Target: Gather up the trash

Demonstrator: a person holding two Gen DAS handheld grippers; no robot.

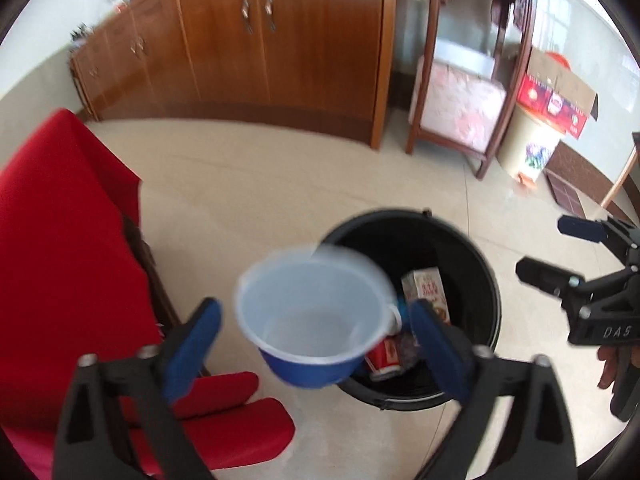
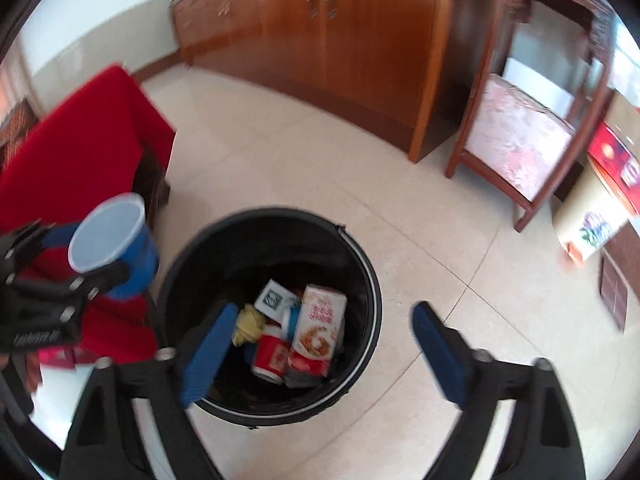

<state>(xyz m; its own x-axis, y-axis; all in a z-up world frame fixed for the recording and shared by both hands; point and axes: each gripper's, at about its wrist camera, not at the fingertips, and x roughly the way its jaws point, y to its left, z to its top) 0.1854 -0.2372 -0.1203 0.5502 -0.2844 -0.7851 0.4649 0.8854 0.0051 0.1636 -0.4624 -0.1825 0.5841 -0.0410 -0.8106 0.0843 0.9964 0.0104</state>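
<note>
A blue plastic cup (image 1: 312, 320) with a pale inside hangs blurred between the pads of my left gripper (image 1: 314, 306), mouth toward the camera, over the near left rim of the black trash bin (image 1: 480, 280). Gaps show on both sides of the cup, so the jaws stand open around it. From the right wrist the cup (image 2: 112, 240) and left gripper (image 2: 92, 252) sit left of the bin (image 2: 192, 248). Inside lie a snack carton (image 2: 320, 320), a red cup (image 2: 272, 356) and a yellow wad (image 2: 250, 322). My right gripper (image 2: 324, 316) is open and empty above the bin; it also shows as the right gripper (image 1: 544, 246).
A red-covered seat (image 1: 60, 240) stands close on the left of the bin. A wooden cabinet (image 1: 280, 40) lines the back wall, with a wooden chair (image 1: 460, 108) and a cream container topped by a red box (image 1: 556, 96) to its right. Pale tile floor (image 2: 440, 240) surrounds the bin.
</note>
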